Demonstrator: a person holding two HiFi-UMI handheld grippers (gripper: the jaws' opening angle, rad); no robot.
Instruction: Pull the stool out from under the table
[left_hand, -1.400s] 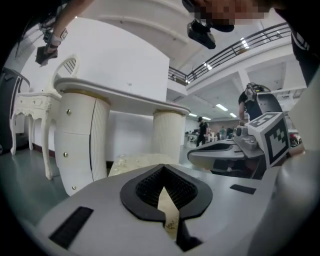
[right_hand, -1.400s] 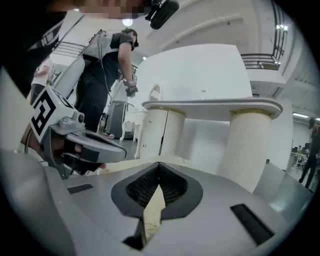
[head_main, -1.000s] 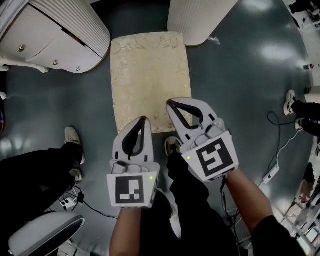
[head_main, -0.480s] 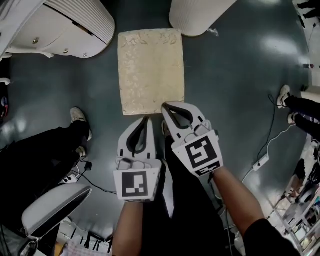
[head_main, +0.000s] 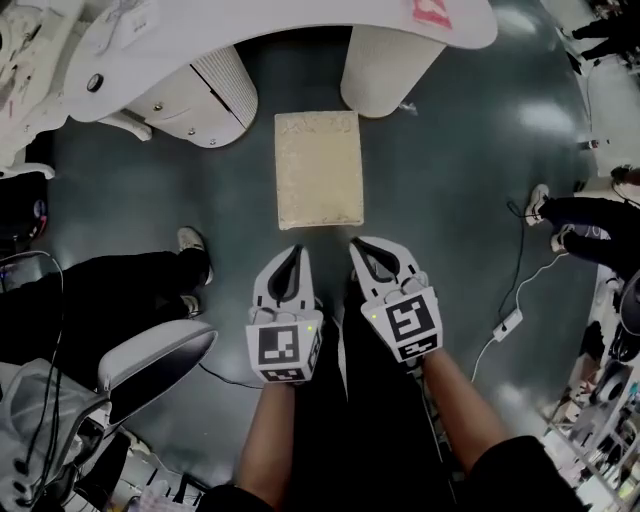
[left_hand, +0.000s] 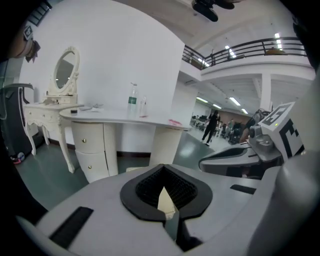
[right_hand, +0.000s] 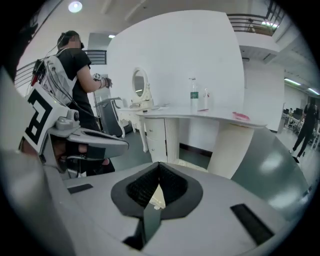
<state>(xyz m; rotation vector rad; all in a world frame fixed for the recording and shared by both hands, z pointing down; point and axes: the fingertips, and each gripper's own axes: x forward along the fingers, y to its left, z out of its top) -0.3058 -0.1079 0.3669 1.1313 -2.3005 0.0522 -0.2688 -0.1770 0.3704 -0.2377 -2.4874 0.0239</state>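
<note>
The stool (head_main: 318, 170), with a cream patterned cushion, stands on the dark floor just in front of the white dressing table (head_main: 300, 22), between its two fluted pedestals. My left gripper (head_main: 298, 252) and right gripper (head_main: 358, 244) hover side by side short of the stool's near edge, touching nothing. Both are shut, tips together, with nothing between them. In the left gripper view the stool (left_hand: 163, 201) shows through the jaw loop, below the table (left_hand: 115, 118). The right gripper view shows the stool (right_hand: 188, 164) under the table (right_hand: 200, 117).
An office chair (head_main: 150, 362) stands at lower left, beside a person's dark-trousered legs (head_main: 100, 292). Another person's shoes (head_main: 545, 205) and a power strip with its cable (head_main: 505, 324) lie at right. A bottle (left_hand: 132, 104) and an oval mirror (left_hand: 64, 70) stand on the table.
Both grippers have risen and drawn back from the stool's near edge. The stool now looks smaller and farther off, and the table top has come into view.
</note>
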